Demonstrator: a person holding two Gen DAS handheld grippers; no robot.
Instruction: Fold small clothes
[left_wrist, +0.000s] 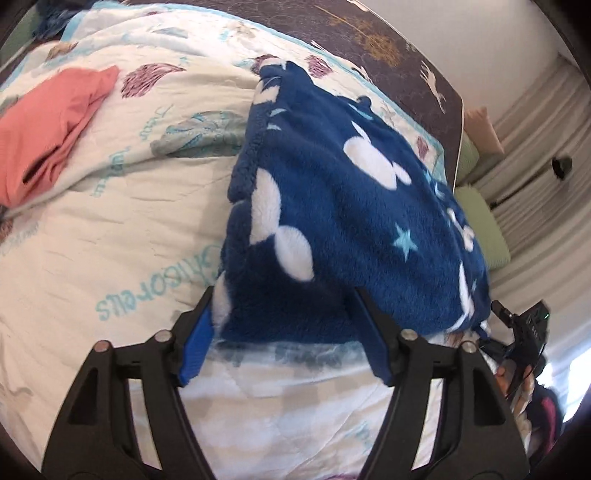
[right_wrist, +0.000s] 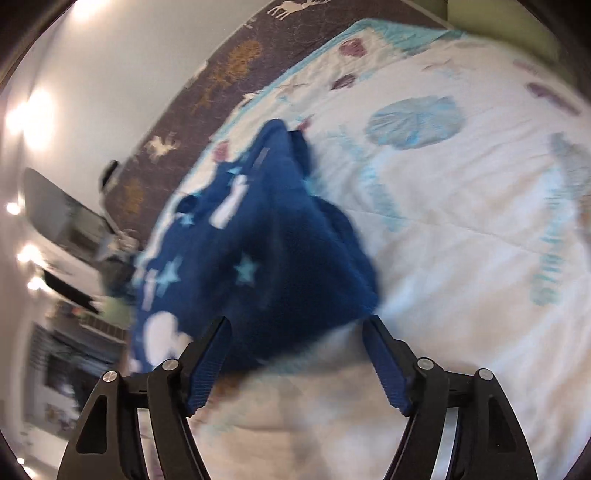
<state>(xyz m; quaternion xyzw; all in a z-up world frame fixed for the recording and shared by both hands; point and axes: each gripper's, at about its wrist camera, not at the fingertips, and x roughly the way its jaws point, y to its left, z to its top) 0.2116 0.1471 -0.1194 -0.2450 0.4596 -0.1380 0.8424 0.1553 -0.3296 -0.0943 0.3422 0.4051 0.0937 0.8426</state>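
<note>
On patterned quilt (left_wrist: 110, 229), blue fleece garment (left_wrist: 332, 221), coral garment (left_wrist: 51, 129) well apart

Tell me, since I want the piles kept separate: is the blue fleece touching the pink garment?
Apart. In the left wrist view the blue fleece and the pink garment lie with a wide strip of white quilt between them.

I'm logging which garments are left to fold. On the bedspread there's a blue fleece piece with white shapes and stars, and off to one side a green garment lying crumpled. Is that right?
Not quite: the crumpled garment is coral pink, not green, as the left wrist view shows. The rest holds: the blue fleece piece with white shapes and stars lies on the bedspread.
</note>
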